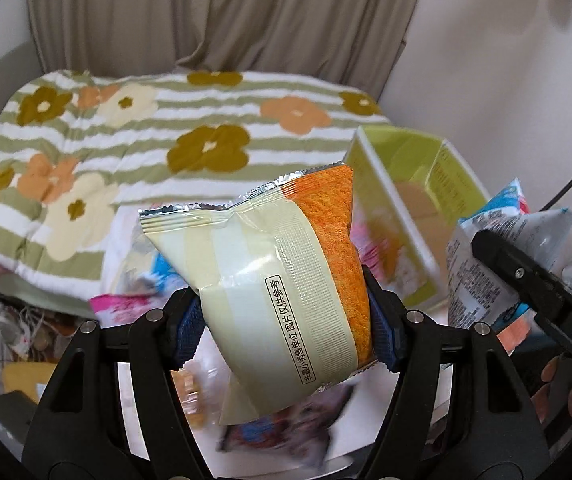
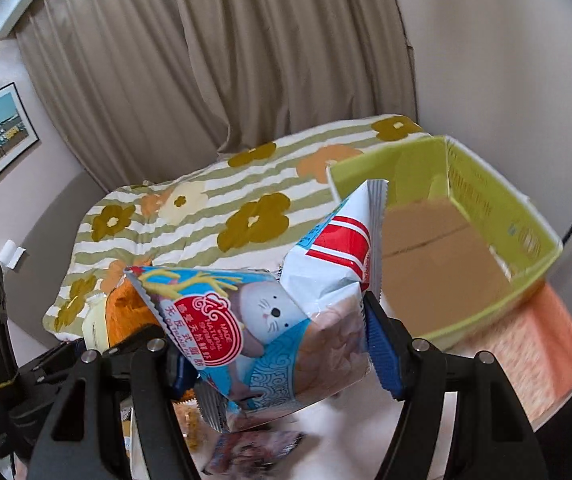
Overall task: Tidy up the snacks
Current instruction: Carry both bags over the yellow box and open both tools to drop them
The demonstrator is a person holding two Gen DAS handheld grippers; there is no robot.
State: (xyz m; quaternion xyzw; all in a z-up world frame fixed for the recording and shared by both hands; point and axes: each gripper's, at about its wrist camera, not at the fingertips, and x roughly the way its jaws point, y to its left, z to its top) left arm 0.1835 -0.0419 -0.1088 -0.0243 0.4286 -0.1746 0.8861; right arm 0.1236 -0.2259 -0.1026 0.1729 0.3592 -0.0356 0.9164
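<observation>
- Both tongs are loaded: the left gripper (image 1: 286,324) pinches a cream-and-orange snack packet (image 1: 269,276) between its blue pads, and the right gripper (image 2: 281,344) clamps a blue-and-white shrimp-cracker bag (image 2: 286,320), crumpling its middle.
- Largest of the task's things, the green cardboard box (image 2: 526,236) stands open just beyond the right-hand bag, beside the flowered blanket (image 1: 145,140); its brown floor looks bare, so I judge that little or nothing is sorted into it yet.
- Next in size, the shrimp-cracker bag is puffy, glossy and creased, printed with a cartoon seal and red stripes, and held clear of the surface, close to the box's near wall.
- Smaller, the cream-and-orange packet is a sealed pillow pack with crimped silver ends, tilted and raised above the loose snacks.
- Several loose wrappers (image 1: 286,432) lie blurred below both tongs, so most of the sorting seems left to do.
</observation>
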